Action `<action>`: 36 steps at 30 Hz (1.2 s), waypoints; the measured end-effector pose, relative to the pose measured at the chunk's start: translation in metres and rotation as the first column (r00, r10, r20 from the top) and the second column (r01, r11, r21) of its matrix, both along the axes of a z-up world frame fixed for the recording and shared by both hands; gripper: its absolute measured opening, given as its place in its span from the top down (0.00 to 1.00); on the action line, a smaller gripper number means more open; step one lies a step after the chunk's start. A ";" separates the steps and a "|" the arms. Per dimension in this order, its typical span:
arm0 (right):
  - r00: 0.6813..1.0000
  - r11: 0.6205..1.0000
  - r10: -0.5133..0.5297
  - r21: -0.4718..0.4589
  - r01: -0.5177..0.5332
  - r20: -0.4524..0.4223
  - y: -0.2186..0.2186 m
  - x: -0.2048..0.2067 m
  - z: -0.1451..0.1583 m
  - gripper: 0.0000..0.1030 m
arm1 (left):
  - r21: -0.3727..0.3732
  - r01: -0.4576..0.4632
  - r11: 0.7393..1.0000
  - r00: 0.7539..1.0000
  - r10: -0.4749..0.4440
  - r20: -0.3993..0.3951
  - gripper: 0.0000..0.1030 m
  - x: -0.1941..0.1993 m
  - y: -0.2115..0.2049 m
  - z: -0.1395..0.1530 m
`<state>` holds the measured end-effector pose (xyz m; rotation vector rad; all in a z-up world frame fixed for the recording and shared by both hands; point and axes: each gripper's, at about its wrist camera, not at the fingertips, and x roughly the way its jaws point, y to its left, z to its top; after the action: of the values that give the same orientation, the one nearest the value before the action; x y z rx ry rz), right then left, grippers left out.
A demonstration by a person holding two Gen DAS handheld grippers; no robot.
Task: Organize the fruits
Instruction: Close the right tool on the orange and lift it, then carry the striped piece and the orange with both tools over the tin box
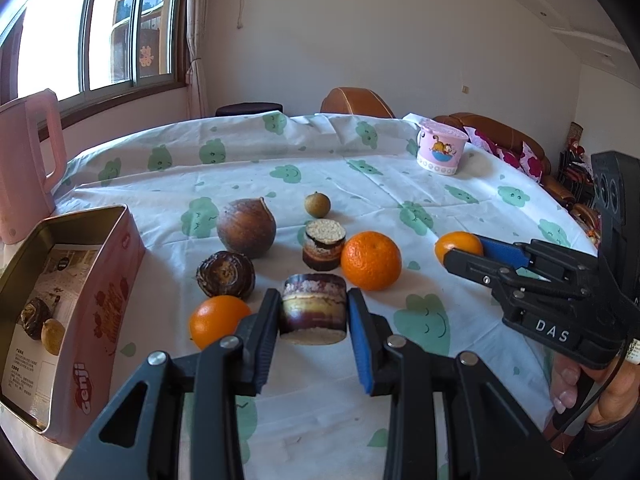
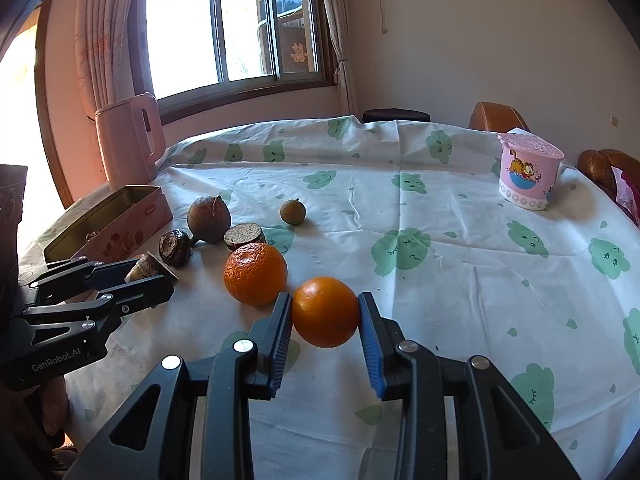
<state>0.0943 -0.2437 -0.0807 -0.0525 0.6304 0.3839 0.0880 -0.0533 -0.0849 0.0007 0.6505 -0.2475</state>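
Your left gripper (image 1: 313, 318) is pinching a short cut piece of sugarcane (image 1: 313, 307), its pads pressed on the purple-brown curved sides, so the piece's short axis runs toward and away from you, with one pale cut end facing you. Your right gripper (image 2: 325, 314) is clamped on a small orange (image 2: 325, 311), one pad on each side. Both loads sit low over the tablecloth (image 1: 400, 200); I cannot tell whether either has cleared it.

What matters for the next move is the open pink tin (image 1: 100, 264): it lies to the left of your left gripper, near it, its long axis running away from you toward the pink kettle (image 1: 28, 168). Your right gripper is well apart from it, with the left gripper and the loose fruit in between, so the left hand is the nearer one, and I would judge the cane goes in first.

The tin holds a printed paper sheet, a dark wrinkled fruit (image 1: 35, 317) and a small yellowish one (image 1: 53, 336) at its near end; its far end looks bare. The pink cartoon cup (image 1: 440, 146) stands far off with its lid on; its contents are hidden.

Still loose on the cloth are two more oranges, another cane piece, a large brown fruit, a dark wrinkled one and a small round greenish one.
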 end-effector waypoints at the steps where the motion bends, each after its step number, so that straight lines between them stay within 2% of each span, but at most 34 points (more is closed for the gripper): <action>1: 1.000 1.000 0.001 -0.001 -0.001 0.007 0.000 -0.001 0.000 0.66 | -0.004 0.000 1.000 1.000 0.000 0.006 0.66 -0.001 0.001 0.001; 15: 0.997 1.000 0.010 0.004 -0.011 0.079 -0.001 -0.012 0.005 0.66 | -0.038 -0.019 0.999 0.997 0.022 0.078 0.66 -0.011 0.008 0.006; 36: 0.984 1.000 0.020 0.011 -0.022 0.176 -0.001 -0.026 0.010 0.66 | -0.048 -0.029 0.998 0.987 0.036 0.154 0.66 -0.024 0.010 0.012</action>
<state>0.0680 -0.2450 -0.0705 -0.0796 0.4535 0.3987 0.0645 -0.0433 -0.0728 -0.0345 0.4901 -0.2280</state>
